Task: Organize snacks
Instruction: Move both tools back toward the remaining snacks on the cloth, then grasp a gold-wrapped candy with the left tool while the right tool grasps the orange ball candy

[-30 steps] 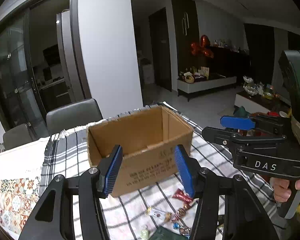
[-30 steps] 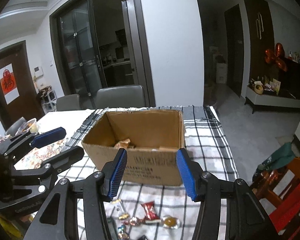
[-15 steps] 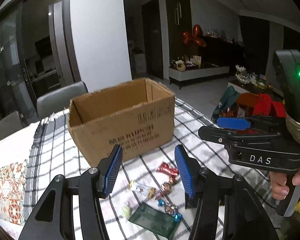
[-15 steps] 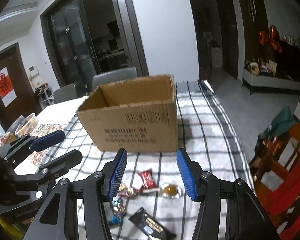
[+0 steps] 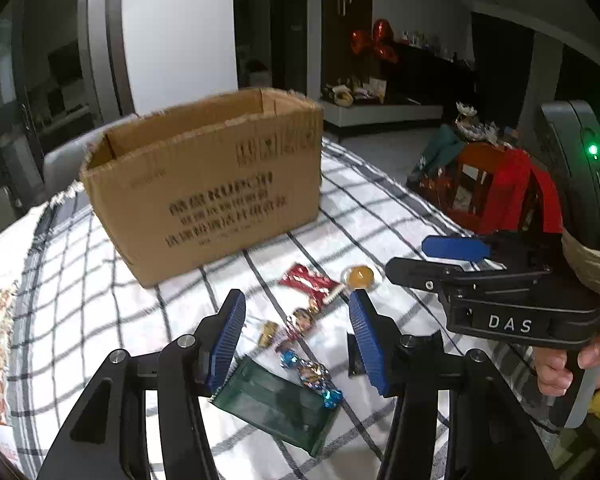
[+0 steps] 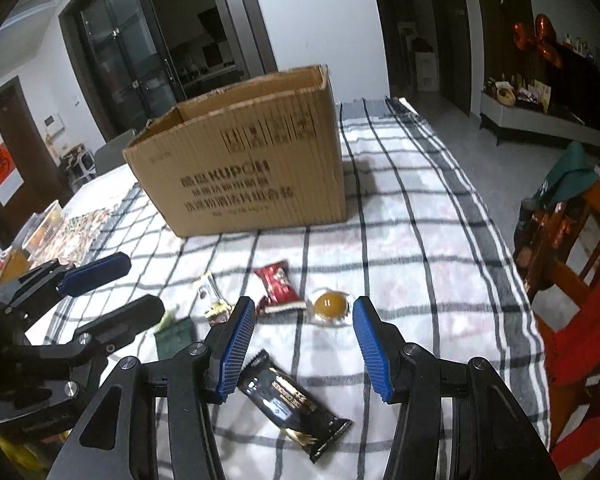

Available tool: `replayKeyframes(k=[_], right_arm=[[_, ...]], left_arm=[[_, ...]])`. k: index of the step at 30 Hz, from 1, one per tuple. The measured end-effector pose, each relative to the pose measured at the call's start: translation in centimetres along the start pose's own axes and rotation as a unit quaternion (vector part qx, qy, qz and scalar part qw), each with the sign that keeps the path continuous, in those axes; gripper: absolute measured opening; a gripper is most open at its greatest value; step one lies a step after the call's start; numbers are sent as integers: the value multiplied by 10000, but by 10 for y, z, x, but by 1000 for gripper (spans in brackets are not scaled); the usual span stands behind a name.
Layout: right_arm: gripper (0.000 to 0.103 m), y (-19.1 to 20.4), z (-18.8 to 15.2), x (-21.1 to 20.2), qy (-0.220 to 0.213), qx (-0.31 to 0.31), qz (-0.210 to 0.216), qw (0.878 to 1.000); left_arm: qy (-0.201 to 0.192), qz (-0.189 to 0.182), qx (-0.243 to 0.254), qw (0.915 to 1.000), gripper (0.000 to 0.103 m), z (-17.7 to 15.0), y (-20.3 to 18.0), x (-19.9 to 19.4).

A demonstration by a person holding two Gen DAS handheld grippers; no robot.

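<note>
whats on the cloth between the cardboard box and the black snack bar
In the right wrist view, a red wrapper and a clear-wrapped orange candy lie between the cardboard box and the black snack bar.

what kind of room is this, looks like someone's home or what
Most likely a home dining area open to a living room: a table under a checked tablecloth, dining chairs behind the cardboard box, glass sliding doors to what seems a kitchen, and a low sideboard with balloons.
</note>
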State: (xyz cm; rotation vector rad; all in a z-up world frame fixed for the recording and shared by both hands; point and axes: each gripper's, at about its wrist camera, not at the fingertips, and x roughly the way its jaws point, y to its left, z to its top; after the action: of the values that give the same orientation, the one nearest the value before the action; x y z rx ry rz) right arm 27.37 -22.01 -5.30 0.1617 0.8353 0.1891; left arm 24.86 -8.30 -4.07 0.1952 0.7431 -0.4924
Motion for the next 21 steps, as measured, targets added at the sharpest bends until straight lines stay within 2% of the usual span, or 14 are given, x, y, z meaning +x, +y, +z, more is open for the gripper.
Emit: replayKeyframes(k=[5, 8, 11, 21], right_arm=[[48, -5, -3, 11, 150, 62, -9, 9999], [48, -8, -4, 20, 253, 70, -20, 9997], [45, -9, -4, 27, 320, 37, -39, 9995], [38, -15, 1, 51, 588, 61, -38, 9982]], left_arm=[[256, -111, 64, 9996, 53, -6, -1, 18], [419, -197, 99, 9989, 47, -8, -1, 31], [543, -227, 144, 9982, 46, -10, 0, 42], [797, -265, 235, 9962, 42, -10, 2, 69]])
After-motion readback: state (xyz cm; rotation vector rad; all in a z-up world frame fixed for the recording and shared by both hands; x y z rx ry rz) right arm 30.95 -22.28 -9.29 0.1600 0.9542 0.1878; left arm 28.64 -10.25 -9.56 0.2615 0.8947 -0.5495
